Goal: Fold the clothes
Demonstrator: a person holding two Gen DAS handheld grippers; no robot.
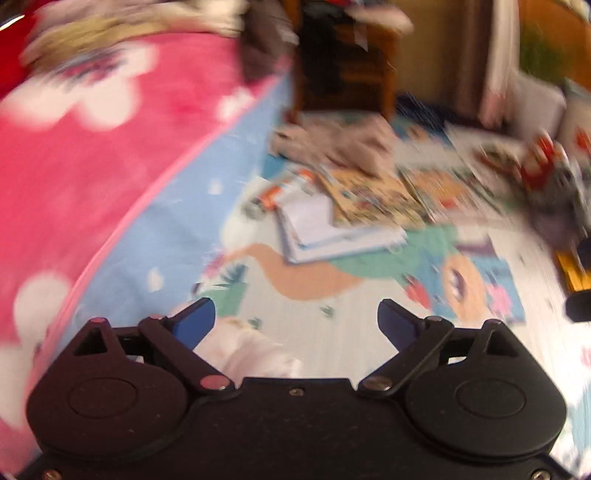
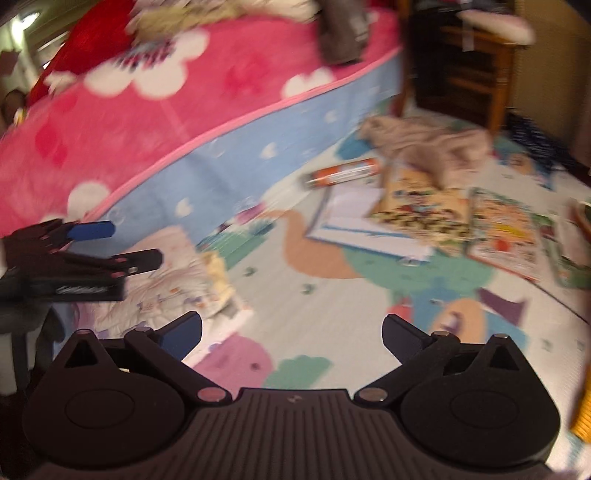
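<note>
Both views are motion-blurred. A pale printed garment [image 2: 181, 277] lies crumpled on the play mat beside the bed; part of it shows under my left gripper in the left wrist view [image 1: 247, 350]. My left gripper [image 1: 295, 321] is open and empty above it, and it also shows at the left of the right wrist view [image 2: 122, 245]. My right gripper [image 2: 291, 332] is open and empty over the mat. A beige garment [image 2: 428, 144] lies bunched farther off on the floor, also in the left wrist view [image 1: 343, 144].
A bed with a pink flowered blanket [image 2: 155, 110] and blue side fills the left, with grey and tan clothes on top [image 2: 343, 29]. Books and papers [image 2: 417, 214] and a tube [image 2: 343, 171] litter the mat. A wooden chair [image 2: 469, 66] stands behind.
</note>
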